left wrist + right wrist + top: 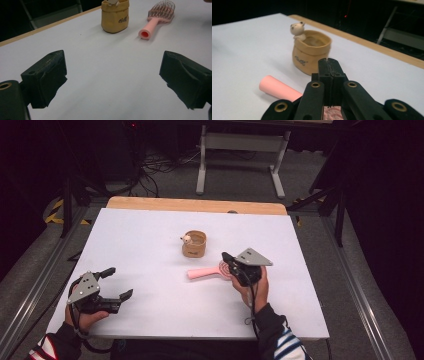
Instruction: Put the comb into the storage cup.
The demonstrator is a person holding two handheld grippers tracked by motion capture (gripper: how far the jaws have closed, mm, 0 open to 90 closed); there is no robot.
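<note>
On the white table [150, 235], near its middle, lies a pink hairbrush [205, 272] with its handle pointing to the left in the high view. Its bristle head is under the right gripper [226, 256], which hovers directly above it. The jaws of this gripper are pressed fully together, and in the right gripper view they meet in one thin line with nothing between them. Below them the pink bristles [332, 113] show a little, and the handle [278, 88] lies out to the left on the table. I cannot tell whether the gripper body touches the brush head.

Just behind the brush stands a small tan pot [194, 244], shaped like a sack, upright, with a little pale animal figure [297, 30] sitting on its rim. The pot and the brush are near each other but apart.

At the left front part of the table, the left gripper [117, 282] is held low above the surface, well apart from both things. Its jaws stand wide open and hold nothing; in the left gripper view, bare table lies between them, and the pot [115, 16] and the hairbrush [156, 21] are farther off.
</note>
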